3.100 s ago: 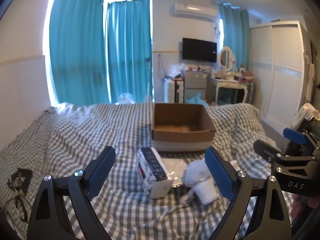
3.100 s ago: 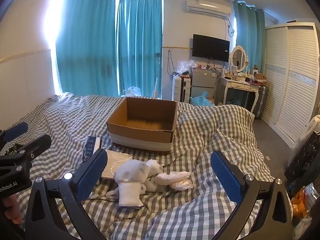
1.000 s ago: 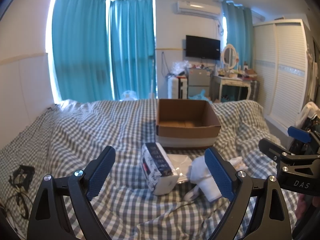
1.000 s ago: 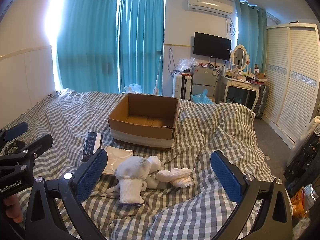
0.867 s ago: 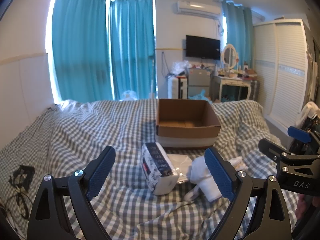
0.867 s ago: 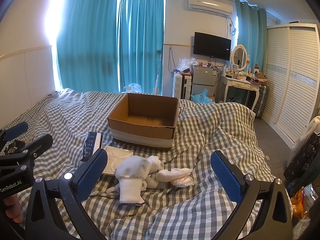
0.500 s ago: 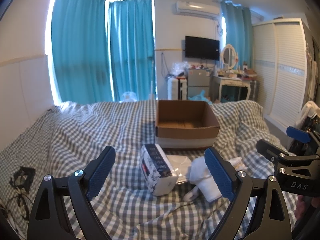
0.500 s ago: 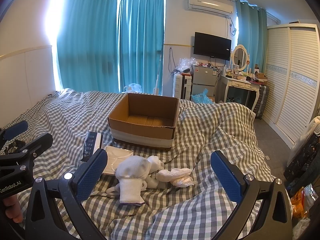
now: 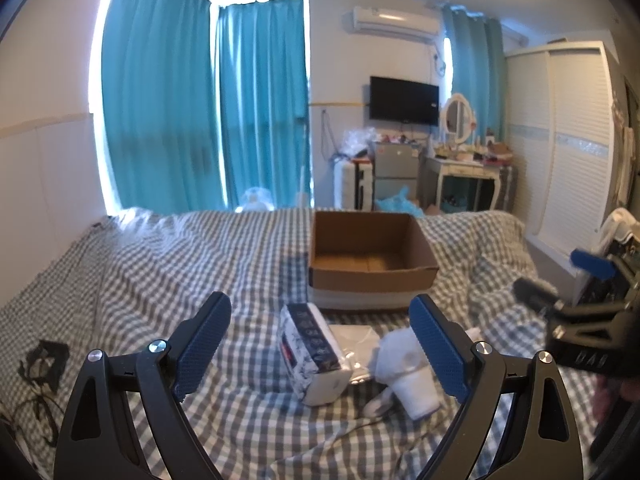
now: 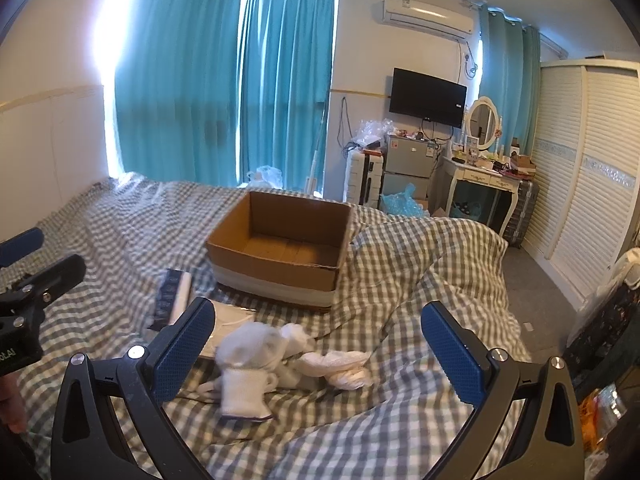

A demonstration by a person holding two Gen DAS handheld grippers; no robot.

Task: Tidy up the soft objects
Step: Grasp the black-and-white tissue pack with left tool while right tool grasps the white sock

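Blue-padded jaws stand wide apart on both tools, and neither holds anything. The left gripper (image 9: pixel 320 344) hovers above the bed with a patterned tissue pack (image 9: pixel 312 354) lying between and just beyond its fingers. The right gripper (image 10: pixel 316 344) hovers over a heap of white socks (image 10: pixel 280 354), also just ahead between its fingers. A flat clear-wrapped packet (image 10: pixel 230 320) lies beside the socks, toward the left finger. Farther ahead of both tools sits an open cardboard box (image 10: pixel 280 248) with nothing visible inside.

By my reading nothing is sorted yet, so this is the approach before a first pick. Next, a gripper would need to lower over one item, close on it, and carry it forward to the box.

Everything rests on a rumpled grey-and-white checked bedspread (image 9: pixel 160 264). Beyond are teal curtains (image 10: pixel 200 80), a wall television (image 10: pixel 428 96), a dressing table (image 10: pixel 480 172) and a white wardrobe (image 10: pixel 592 160).
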